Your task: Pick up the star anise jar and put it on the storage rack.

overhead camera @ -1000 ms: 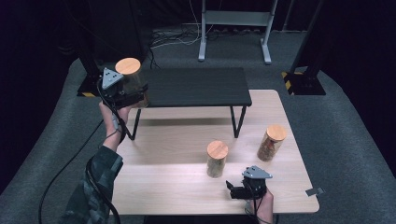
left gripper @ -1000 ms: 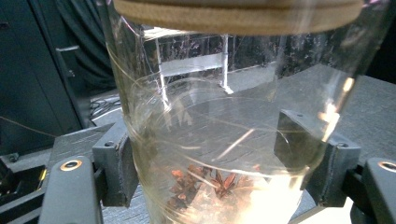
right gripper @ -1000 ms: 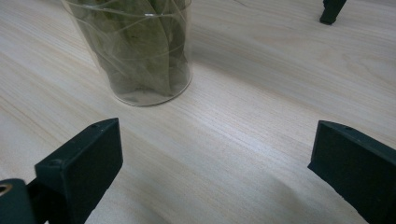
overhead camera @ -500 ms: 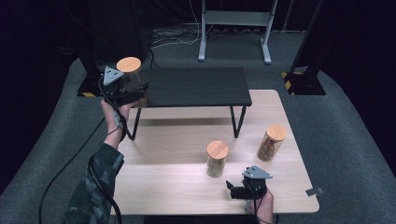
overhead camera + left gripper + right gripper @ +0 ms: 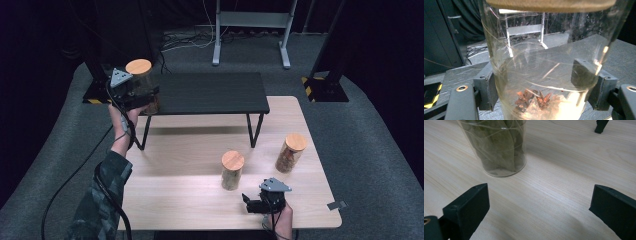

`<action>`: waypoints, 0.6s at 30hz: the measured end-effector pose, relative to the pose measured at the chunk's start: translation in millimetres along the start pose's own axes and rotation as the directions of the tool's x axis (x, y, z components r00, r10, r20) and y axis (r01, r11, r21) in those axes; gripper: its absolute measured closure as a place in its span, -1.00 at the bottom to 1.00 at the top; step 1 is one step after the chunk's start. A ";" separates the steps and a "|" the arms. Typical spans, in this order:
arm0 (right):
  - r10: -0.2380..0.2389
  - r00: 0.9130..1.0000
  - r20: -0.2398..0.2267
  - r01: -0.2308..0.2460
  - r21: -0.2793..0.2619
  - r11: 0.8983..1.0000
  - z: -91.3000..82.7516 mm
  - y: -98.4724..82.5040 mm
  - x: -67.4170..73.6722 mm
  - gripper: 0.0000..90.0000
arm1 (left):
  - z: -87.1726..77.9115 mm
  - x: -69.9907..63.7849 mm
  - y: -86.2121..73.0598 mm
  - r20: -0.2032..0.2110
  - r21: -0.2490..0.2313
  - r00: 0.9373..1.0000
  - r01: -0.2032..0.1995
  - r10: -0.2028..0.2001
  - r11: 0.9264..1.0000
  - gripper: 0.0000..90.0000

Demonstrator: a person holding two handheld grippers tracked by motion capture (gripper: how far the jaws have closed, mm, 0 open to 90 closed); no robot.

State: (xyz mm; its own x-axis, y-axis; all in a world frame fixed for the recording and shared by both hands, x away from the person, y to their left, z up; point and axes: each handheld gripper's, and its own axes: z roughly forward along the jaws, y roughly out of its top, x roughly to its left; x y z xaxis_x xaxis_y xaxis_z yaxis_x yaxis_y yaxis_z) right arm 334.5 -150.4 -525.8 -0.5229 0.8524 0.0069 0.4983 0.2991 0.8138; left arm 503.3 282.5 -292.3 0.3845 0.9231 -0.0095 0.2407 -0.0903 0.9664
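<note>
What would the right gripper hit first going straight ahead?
Probably the leaf jar, though it stands left of the line between the open fingers. Dead centre looks free table toward the black shelf's leg.

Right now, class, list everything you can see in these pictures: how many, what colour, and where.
Jar in claw: one, clear glass, cork lid, reddish bits inside, at the black shelf's left end.
Jar of leaves: one, clear, cork lid, green leaves, mid table.
Third jar: one, clear, cork lid, brownish contents, right side of table.
Shelf: one, black, on legs at the table's far side.
Table: one, pale wood.
Metal stand: one, grey, on the floor behind.
Left claw: black, shut on the jar.
Right claw: black, open, near the table's front edge.
</note>
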 end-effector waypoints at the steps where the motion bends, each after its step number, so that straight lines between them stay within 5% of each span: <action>1: -0.001 1.000 0.000 0.001 0.000 1.000 0.1 0.0 0.0 -0.97 | 0.5 0.2 0.2 0.001 0.000 1.000 0.000 0.000 1.000 -0.44; 18: -0.003 1.000 0.000 0.003 0.000 1.000 0.1 0.0 0.3 -0.97 | 7.9 3.3 3.9 0.005 0.016 1.000 -0.006 0.006 1.000 -0.44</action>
State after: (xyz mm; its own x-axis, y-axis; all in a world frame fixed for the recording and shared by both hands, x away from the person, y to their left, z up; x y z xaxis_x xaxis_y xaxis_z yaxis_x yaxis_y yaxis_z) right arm 334.4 -150.1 -525.9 -0.5243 0.8515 0.0039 0.4964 0.3019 0.8139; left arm 512.6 282.2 -290.6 0.3906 0.9205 -0.0056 0.2526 -0.1014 0.9622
